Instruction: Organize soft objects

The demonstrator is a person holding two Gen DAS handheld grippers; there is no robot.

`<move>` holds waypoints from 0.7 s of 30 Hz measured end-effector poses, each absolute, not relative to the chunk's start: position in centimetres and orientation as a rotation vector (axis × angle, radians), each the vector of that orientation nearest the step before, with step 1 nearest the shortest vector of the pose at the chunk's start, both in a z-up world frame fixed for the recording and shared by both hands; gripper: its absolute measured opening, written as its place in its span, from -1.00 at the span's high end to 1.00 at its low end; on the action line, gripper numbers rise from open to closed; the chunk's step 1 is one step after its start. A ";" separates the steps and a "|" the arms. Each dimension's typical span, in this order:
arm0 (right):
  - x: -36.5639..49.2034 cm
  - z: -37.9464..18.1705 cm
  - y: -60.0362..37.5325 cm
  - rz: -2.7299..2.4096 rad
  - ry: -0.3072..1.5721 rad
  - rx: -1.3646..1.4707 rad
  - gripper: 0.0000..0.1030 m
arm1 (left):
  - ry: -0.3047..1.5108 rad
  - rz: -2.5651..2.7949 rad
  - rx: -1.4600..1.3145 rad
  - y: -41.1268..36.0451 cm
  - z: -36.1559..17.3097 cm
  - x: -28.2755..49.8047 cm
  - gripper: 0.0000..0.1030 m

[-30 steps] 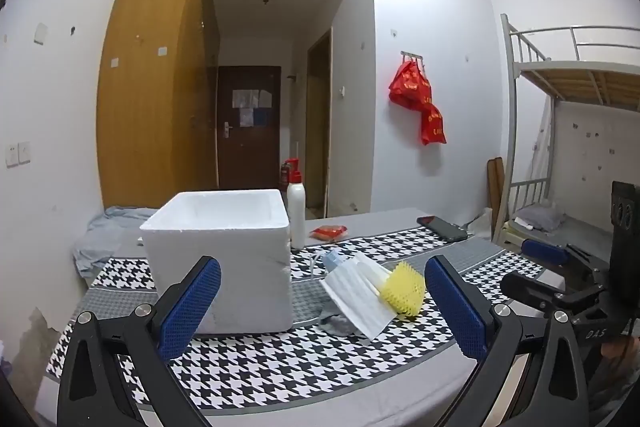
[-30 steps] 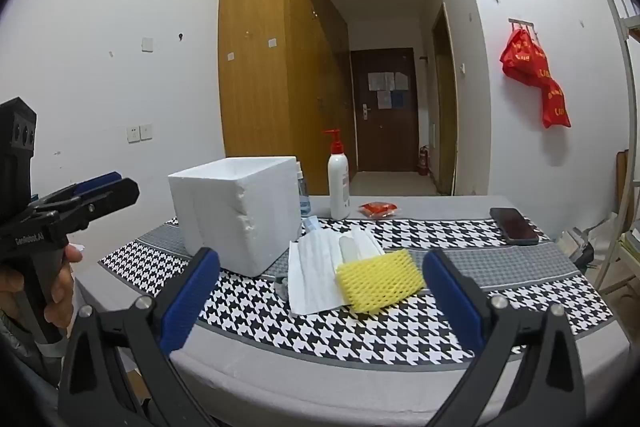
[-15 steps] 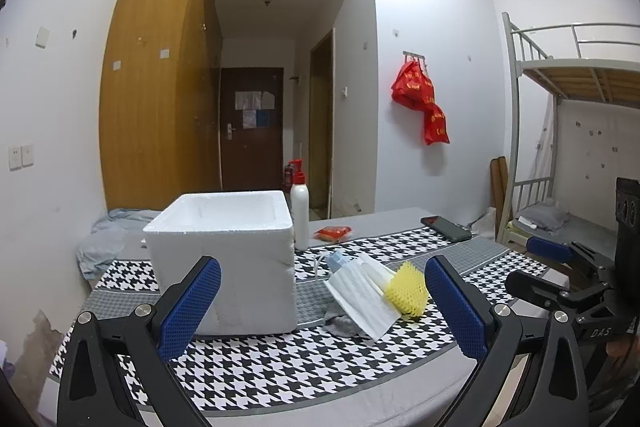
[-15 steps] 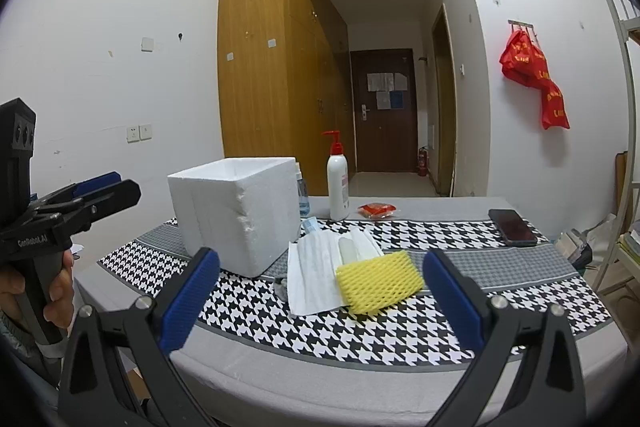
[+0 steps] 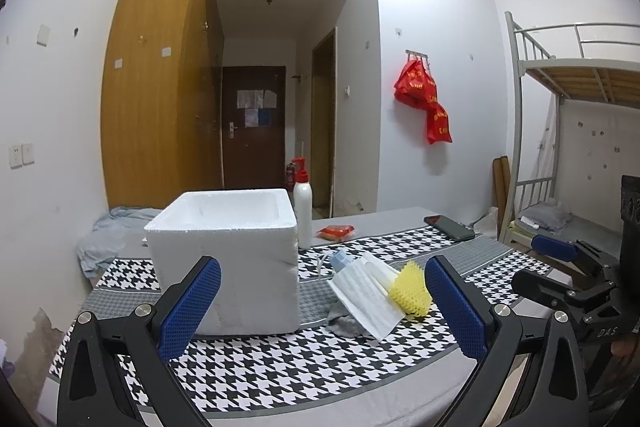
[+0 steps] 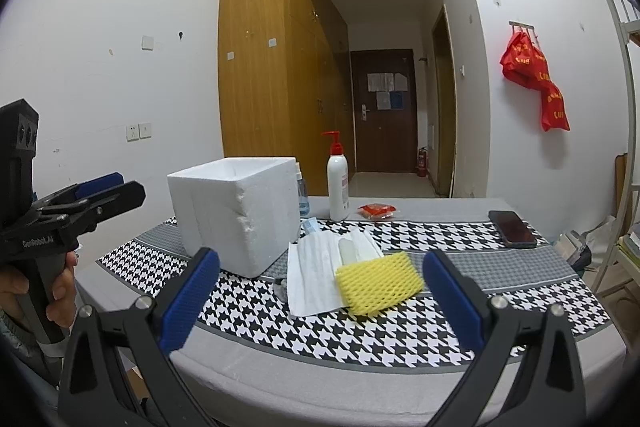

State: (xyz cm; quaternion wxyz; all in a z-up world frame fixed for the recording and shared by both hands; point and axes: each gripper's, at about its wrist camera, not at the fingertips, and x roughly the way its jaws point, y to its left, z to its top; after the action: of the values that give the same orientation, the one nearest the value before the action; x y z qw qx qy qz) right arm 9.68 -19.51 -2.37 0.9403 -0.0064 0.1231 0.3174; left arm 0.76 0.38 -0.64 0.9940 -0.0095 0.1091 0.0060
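Observation:
A yellow foam net [image 6: 378, 287] lies on a white ribbed cloth [image 6: 316, 273] on the houndstooth table; both also show in the left wrist view, the net [image 5: 412, 293] and the cloth [image 5: 364, 297]. A grey rag [image 5: 344, 323] peeks out under the cloth. An open white foam box [image 5: 230, 259] stands to their left, also in the right wrist view [image 6: 240, 215]. My left gripper [image 5: 320, 307] is open and empty, held before the table's near edge. My right gripper [image 6: 320, 303] is open and empty, facing the foam net.
A pump bottle [image 6: 337, 187], a small spray bottle [image 6: 302, 195], a red packet [image 6: 378, 211] and a black phone [image 6: 512, 229] sit toward the back of the table [image 6: 520, 267]. A bunk bed [image 5: 576, 107] stands at the right. A blue mask pack [image 5: 342, 259] lies behind the cloth.
Both grippers stay open and almost still. The left wrist view has drifted slightly, so the table objects sit a little further right.

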 end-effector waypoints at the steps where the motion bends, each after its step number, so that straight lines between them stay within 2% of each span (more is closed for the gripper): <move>1: 9.7 -2.4 -19.6 0.647 0.251 -0.013 -0.99 | 0.220 0.011 -0.020 0.4 -0.7 0.8 -0.98; 21: 10.0 -2.2 -19.6 0.643 0.267 -0.013 -0.99 | 0.246 0.016 -0.024 0.8 -0.9 1.9 -0.98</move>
State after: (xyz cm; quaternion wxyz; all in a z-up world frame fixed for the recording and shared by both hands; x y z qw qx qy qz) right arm 10.03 -19.57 -2.22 0.9401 -0.0063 0.1306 0.3150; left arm 1.88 0.81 -0.94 0.9924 -0.0119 0.1225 0.0080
